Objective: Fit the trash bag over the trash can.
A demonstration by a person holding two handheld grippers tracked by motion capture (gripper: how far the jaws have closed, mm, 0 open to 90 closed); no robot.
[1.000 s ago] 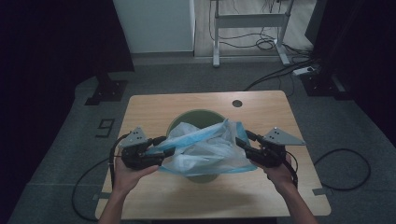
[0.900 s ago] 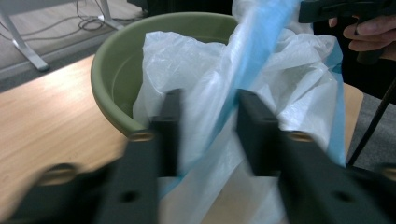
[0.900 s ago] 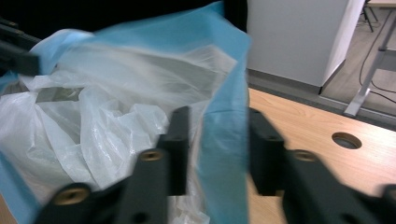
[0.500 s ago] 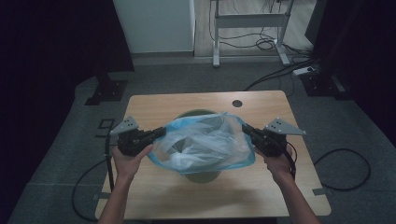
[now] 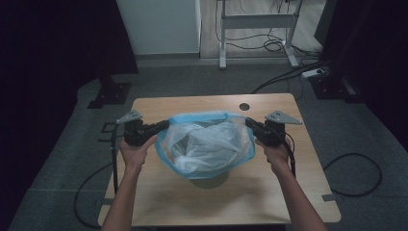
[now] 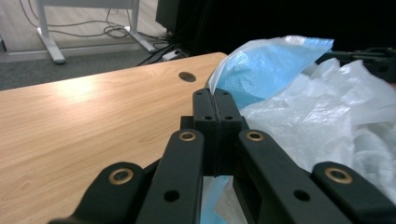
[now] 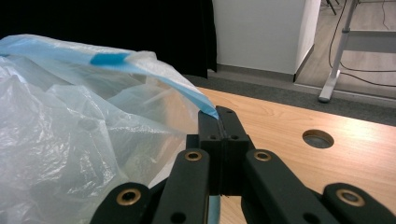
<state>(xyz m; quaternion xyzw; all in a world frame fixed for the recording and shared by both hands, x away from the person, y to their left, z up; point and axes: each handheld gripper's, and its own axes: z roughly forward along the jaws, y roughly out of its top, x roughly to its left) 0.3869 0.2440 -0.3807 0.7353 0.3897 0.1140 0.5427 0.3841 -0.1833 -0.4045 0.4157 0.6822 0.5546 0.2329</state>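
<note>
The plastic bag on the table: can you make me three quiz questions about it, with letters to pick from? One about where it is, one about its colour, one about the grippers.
1. Where is the plastic bag?
A. Stretched over a bin on the table
B. On the floor
C. Folded flat at the table's far edge

2. What colour is the bag's rim?
A. Red
B. Blue
C. Green

3. How do the left gripper and right gripper stand?
A. Both wide open
B. One shut, one open
C. Both shut on the rim

Answers:
1. A: the high view shows the bag spread above the bin.
2. B: the edge is blue, the rest clear.
3. C: each gripper view shows jaws closed with blue plastic between them.
</note>
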